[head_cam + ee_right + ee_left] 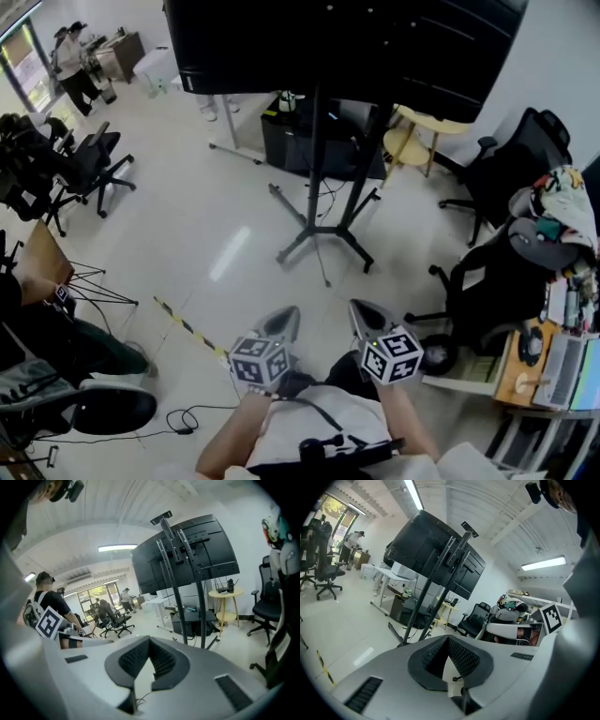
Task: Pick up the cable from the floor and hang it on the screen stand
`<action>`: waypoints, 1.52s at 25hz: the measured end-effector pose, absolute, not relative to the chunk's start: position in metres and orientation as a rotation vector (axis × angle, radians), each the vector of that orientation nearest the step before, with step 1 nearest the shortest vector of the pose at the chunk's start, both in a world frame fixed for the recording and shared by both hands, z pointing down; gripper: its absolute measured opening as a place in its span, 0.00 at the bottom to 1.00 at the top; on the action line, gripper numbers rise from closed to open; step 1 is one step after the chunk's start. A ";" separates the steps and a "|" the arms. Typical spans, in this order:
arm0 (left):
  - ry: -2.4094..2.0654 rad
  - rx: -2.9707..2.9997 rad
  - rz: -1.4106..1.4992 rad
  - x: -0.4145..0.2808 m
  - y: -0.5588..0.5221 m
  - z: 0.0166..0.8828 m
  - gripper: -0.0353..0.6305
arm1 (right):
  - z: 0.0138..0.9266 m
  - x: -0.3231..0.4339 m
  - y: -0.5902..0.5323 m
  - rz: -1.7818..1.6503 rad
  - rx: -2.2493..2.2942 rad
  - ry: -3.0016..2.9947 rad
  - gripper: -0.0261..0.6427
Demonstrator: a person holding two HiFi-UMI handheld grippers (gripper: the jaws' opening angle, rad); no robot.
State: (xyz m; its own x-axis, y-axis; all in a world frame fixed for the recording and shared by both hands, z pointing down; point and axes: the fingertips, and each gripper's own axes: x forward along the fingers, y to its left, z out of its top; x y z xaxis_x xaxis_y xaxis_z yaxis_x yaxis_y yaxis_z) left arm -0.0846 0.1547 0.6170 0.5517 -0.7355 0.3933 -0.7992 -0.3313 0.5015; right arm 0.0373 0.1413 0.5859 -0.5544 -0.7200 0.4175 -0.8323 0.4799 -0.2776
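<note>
Hovering close to the body, the left gripper and right gripper are both clenched and empty. The black cable is lying on the floor near left, the screen stand is standing far ahead, and pickup and hanging are looking untouched.

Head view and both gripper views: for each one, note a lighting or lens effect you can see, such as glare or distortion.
Head view: a pale glare streak lies on the glossy floor left of the screen stand. Left gripper view: the ceiling light strip is blown out white; corners go black. Right gripper view: the wide lens curves the ceiling; far windows look washed out.
</note>
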 end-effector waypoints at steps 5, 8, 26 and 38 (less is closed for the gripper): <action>-1.204 2.121 0.131 -0.084 0.133 0.623 0.05 | 0.584 0.039 0.125 0.633 1.352 -2.448 0.05; -1.190 2.126 0.145 -0.080 0.113 0.627 0.05 | 0.586 0.044 0.105 0.644 1.376 -2.433 0.05; -1.225 2.138 0.220 -0.027 -0.092 0.631 0.05 | 0.579 0.089 -0.113 0.667 1.350 -2.462 0.06; -1.336 2.085 0.275 0.001 -0.178 0.666 0.05 | 0.592 0.123 -0.191 0.684 1.265 -2.485 0.06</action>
State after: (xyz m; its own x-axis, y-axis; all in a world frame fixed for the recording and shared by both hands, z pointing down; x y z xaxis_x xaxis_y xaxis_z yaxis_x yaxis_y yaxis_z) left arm 0.0007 -0.1785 0.6662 0.4620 -0.7389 0.4905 -0.8727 -0.2801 0.4000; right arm 0.1230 -0.1907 0.5920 -0.5824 -0.6855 0.4369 -0.8125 0.5073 -0.2872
